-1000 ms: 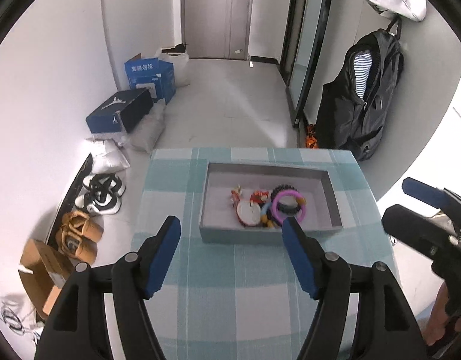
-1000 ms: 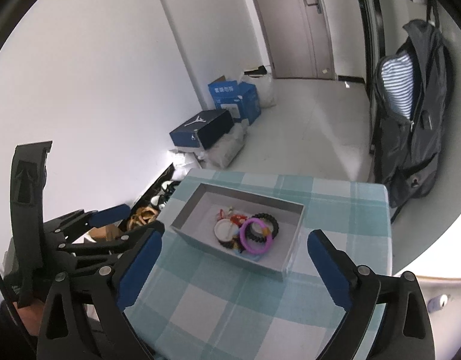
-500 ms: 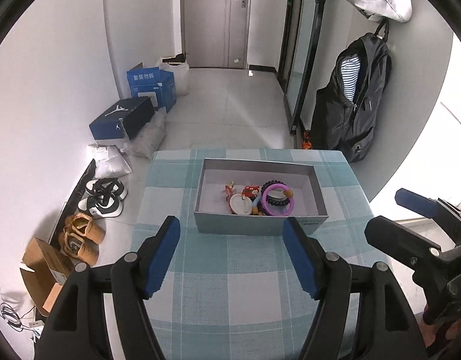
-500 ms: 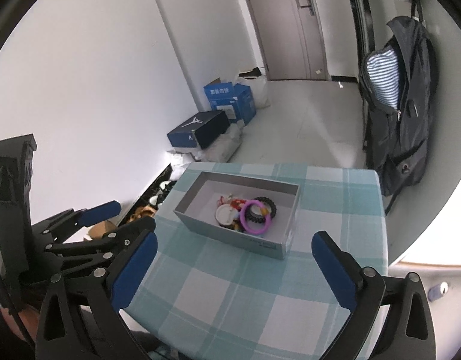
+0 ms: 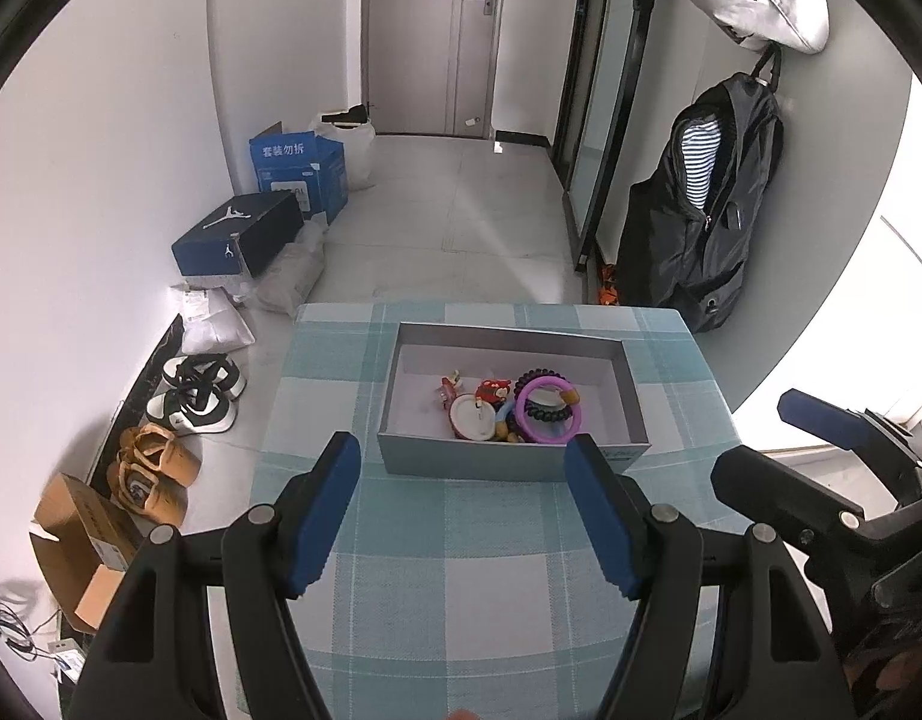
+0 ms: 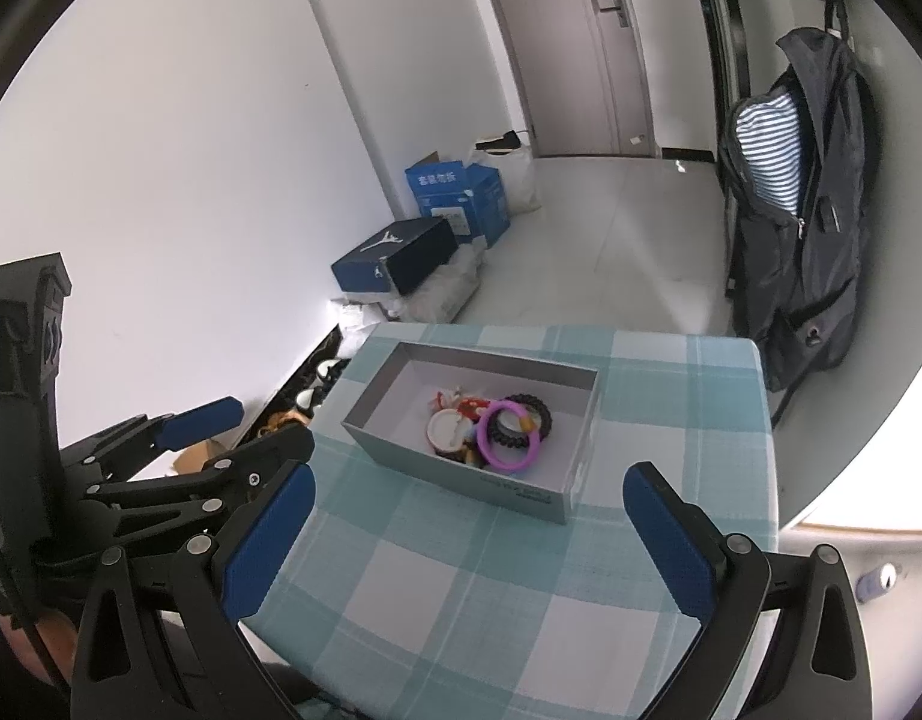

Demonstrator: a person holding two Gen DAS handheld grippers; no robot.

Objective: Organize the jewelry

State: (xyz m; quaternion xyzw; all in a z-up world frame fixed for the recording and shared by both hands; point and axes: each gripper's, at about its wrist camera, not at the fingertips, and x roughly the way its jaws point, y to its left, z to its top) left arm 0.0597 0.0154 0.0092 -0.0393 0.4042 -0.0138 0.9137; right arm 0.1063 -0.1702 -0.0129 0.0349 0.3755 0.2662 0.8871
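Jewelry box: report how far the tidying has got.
Done: the jewelry sits heaped inside the grey box on the checked tablecloth; the purple ring, black coil band and white round piece overlap. In hand: nothing; the left gripper and right gripper are open, short of the box. Left: whether sorting remains is unclear.

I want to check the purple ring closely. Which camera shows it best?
The left wrist view: the purple ring is near centre, seen from above inside the box. The right wrist view shows it more obliquely, overlapping a black coil.
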